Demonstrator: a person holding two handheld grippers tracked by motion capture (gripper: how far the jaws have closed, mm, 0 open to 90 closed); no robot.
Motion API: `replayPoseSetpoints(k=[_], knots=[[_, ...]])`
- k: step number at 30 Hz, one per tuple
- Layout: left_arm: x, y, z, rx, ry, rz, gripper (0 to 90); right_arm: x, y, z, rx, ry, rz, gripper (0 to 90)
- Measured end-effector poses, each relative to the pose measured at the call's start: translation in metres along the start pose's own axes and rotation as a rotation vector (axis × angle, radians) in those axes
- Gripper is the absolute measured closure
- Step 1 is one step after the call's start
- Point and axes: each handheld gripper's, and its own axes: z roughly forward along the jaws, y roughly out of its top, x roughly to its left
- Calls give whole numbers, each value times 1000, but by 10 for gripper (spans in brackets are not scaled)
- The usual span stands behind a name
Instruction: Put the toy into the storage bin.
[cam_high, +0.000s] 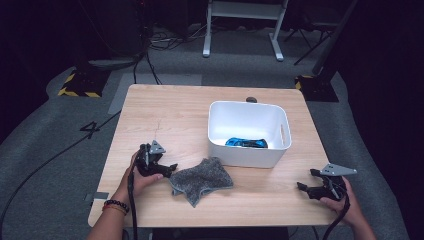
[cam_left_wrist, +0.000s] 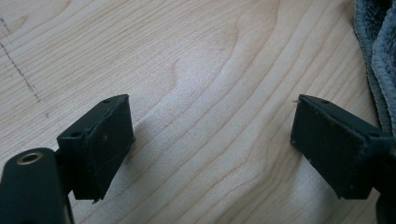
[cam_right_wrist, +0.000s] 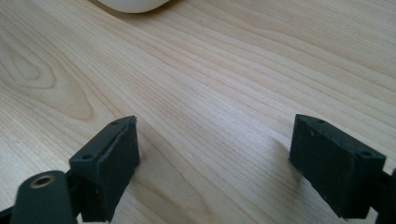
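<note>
A grey towel (cam_high: 202, 179) lies crumpled on the wooden bench (cam_high: 165, 112), just in front of a white plastic bin (cam_high: 248, 132) that holds a blue and black object (cam_high: 246, 143). The left gripper (cam_high: 169, 169) rests low on the bench just beside the towel's left edge, its jaws spread wide over bare wood with nothing between them. The right gripper (cam_high: 306, 180) sits well apart near the front right corner, jaws likewise released and empty.
</note>
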Motion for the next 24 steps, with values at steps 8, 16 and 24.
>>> replayPoseSetpoints(k=[8, 16, 24], knots=[[0, 0, 0, -2, -7, 1, 133, 1, 0, 0, 0, -7, 8, 160], [0, 0, 0, -2, -8, 0, 129, 1, 0, 0, 0, -6, 8, 159], [0, 0, 0, -2, -8, 0, 129, 1, 0, 0, 0, -6, 8, 160]])
